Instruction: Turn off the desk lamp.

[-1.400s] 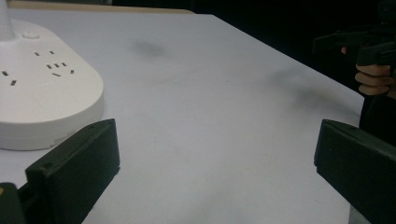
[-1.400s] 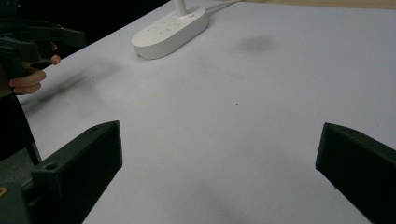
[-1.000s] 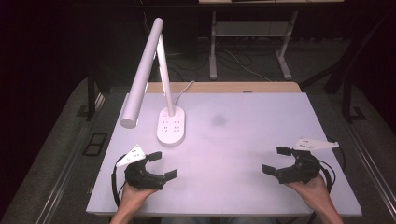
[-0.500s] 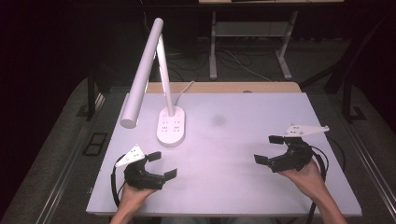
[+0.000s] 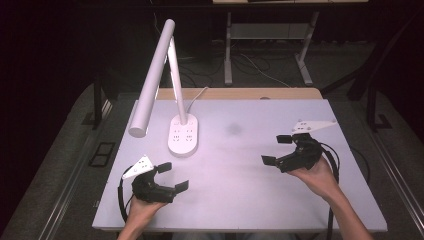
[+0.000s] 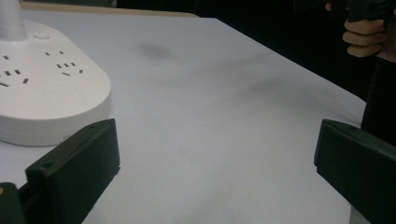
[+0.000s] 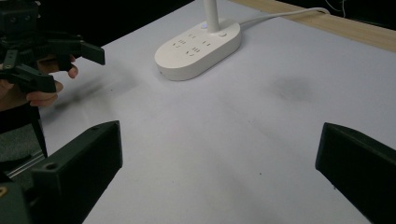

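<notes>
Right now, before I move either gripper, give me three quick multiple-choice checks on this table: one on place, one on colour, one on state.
1. Where does the lamp base stand on the table?
A. Far left part
B. Near right corner
C. Hanging off the near edge

2. What colour is the lamp arm?
A. Red
B. White
C. Green

3. How do the jaws of the left gripper and right gripper stand?
A. Both open, holding nothing
B. Both shut on a cable
C. Left shut, right open

Answers:
1 A, the high view puts the base left of centre, toward the far edge.
2 B, base and arm are both white.
3 A, each gripper view shows its jaws wide apart over bare table.
</notes>
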